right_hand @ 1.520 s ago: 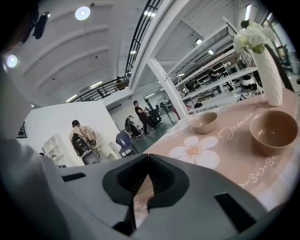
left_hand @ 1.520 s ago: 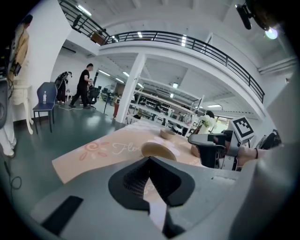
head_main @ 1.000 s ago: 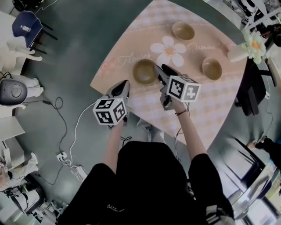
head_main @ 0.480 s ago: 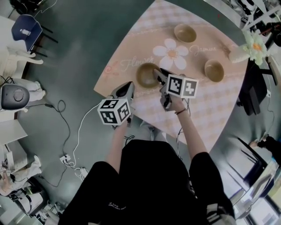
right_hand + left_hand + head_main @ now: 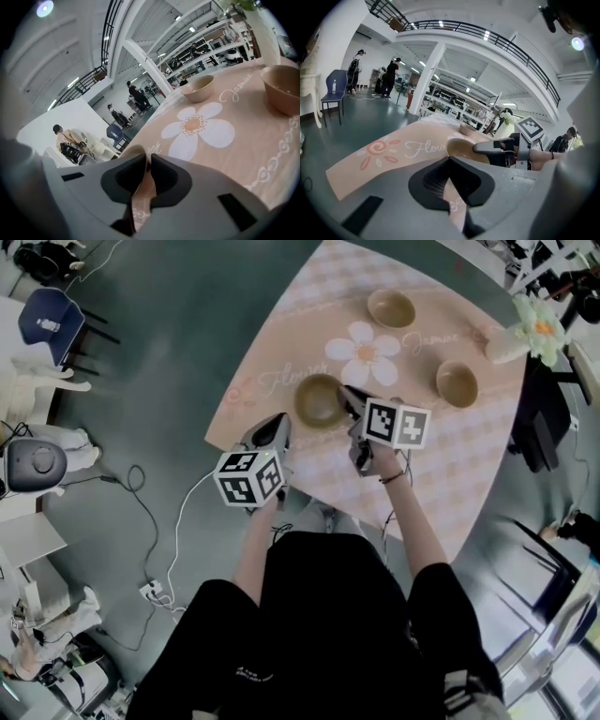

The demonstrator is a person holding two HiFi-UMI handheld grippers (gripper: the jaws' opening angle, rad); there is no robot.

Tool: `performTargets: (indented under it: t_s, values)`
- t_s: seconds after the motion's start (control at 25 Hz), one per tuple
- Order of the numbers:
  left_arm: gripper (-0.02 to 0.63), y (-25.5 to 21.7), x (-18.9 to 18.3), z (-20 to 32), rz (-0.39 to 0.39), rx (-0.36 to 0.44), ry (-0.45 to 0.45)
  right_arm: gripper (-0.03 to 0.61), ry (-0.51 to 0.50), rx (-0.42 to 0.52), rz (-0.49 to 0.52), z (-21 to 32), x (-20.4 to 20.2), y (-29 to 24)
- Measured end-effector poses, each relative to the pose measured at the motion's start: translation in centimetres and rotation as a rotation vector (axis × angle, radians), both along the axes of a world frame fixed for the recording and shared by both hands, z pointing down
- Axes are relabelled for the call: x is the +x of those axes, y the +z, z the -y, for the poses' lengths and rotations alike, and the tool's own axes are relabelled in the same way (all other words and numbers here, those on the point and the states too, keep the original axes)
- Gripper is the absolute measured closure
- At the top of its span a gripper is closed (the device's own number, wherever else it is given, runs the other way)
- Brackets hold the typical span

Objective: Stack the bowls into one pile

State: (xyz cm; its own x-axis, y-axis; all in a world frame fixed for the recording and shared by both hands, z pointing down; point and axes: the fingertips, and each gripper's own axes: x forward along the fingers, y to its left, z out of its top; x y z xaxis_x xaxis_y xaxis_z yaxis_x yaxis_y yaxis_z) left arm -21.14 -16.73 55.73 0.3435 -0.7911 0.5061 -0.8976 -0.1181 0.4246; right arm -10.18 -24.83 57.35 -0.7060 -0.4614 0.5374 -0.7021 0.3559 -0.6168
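Note:
Three tan bowls stand apart on the pink flowered tablecloth point(image 5: 441, 465): a near bowl point(image 5: 317, 399), a far bowl point(image 5: 391, 307) and a right bowl point(image 5: 457, 383). My right gripper point(image 5: 347, 401) reaches the near bowl's right side; its jaws have just been closing, and they now pinch that bowl's rim point(image 5: 134, 151). The right gripper view also shows the far bowl point(image 5: 198, 88) and the right bowl point(image 5: 281, 89) ahead. My left gripper point(image 5: 277, 424) hovers at the table's near-left edge, shut with nothing in it, a short way from the near bowl point(image 5: 461, 146).
A white vase of flowers point(image 5: 532, 332) lies at the table's far right corner, with a dark chair point(image 5: 542, 427) beside that edge. Cables point(image 5: 178, 521) trail over the floor on the left. People stand far off point(image 5: 389, 77).
The right gripper's jaws have gone from wide apart around the near bowl's right rim to pinched on it. The left gripper has hardly moved.

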Motion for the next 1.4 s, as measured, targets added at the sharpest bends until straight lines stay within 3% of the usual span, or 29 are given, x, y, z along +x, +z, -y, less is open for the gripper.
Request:
performTargets:
  t_s: [0.48,0.96,1.4]
  values:
    - [0.617,-3.5,1.3,2.1,0.009,0.106,0.07,0.558,0.188,0.079,0.173,1.4,4.2,-5.1]
    - [0.617,-6.7,6.6,4.5,0.014,0.173,0.15,0.558,0.385,0.15,0.214,2.9,12.1,-8.1]
    - [0.617,-6.9,13.3,6.3,0.001,0.167,0.223,0.558,0.557,0.203,0.179,4.9,21.0,-9.1]
